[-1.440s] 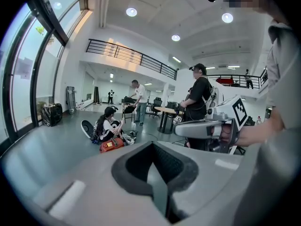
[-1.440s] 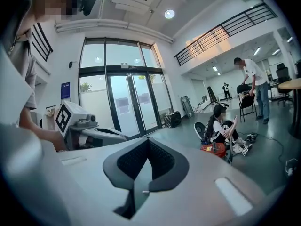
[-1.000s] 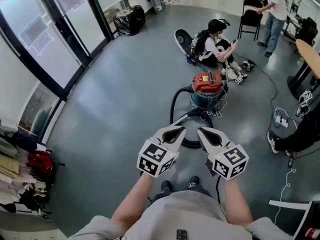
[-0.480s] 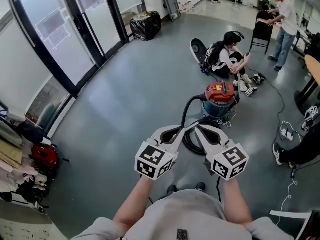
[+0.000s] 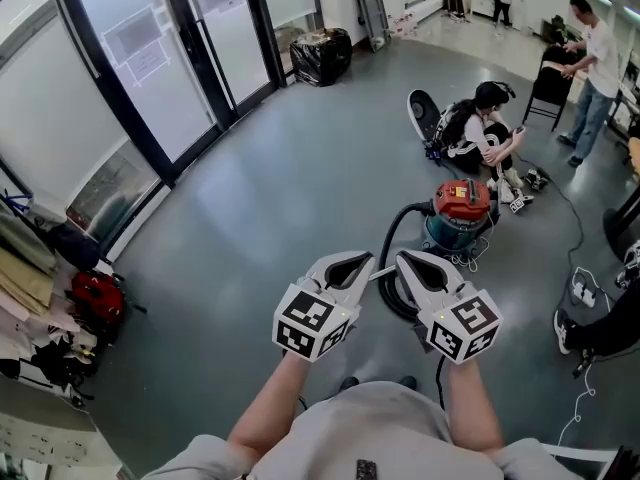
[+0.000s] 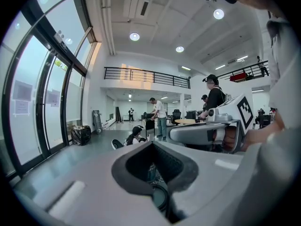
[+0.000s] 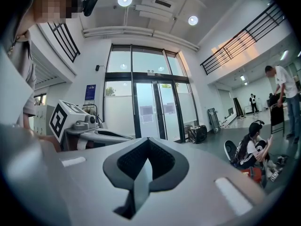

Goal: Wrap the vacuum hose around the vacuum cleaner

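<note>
Both tools are closed on nothing: the left gripper (image 5: 368, 259) and the right gripper (image 5: 400, 257) are held side by side, each with its jaw tips together and only air in the padded hollow. Below spreads the grey floor (image 5: 280, 198), with glass doors (image 5: 150, 58) along its left edge. A person (image 5: 480, 133) sits just behind the vacuum cleaner (image 5: 462, 213), which stands upright and well ahead of the grippers. Its black hose (image 5: 388, 236) is unwrapped — it arcs left and loops on the floor.
</note>
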### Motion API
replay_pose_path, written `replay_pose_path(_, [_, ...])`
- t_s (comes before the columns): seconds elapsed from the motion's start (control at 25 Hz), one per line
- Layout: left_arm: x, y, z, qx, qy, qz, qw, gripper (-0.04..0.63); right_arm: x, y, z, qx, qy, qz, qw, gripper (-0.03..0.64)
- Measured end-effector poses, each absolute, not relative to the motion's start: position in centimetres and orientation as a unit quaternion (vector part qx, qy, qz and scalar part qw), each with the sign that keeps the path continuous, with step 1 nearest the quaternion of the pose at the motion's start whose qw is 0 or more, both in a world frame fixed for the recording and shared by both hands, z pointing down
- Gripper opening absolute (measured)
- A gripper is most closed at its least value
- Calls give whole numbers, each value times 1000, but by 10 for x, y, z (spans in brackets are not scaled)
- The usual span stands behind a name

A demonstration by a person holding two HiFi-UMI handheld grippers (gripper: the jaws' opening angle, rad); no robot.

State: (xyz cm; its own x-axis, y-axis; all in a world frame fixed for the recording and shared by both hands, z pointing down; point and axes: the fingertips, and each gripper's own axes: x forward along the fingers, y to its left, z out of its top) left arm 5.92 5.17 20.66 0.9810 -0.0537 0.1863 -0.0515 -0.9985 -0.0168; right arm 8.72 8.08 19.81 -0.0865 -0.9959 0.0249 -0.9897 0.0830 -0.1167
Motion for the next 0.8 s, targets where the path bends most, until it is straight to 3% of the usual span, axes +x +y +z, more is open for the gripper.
replay_pose_path(0.8, [33,7,179,-995,57,-75,19,2,65,39,178,-663,748,-40,19,23])
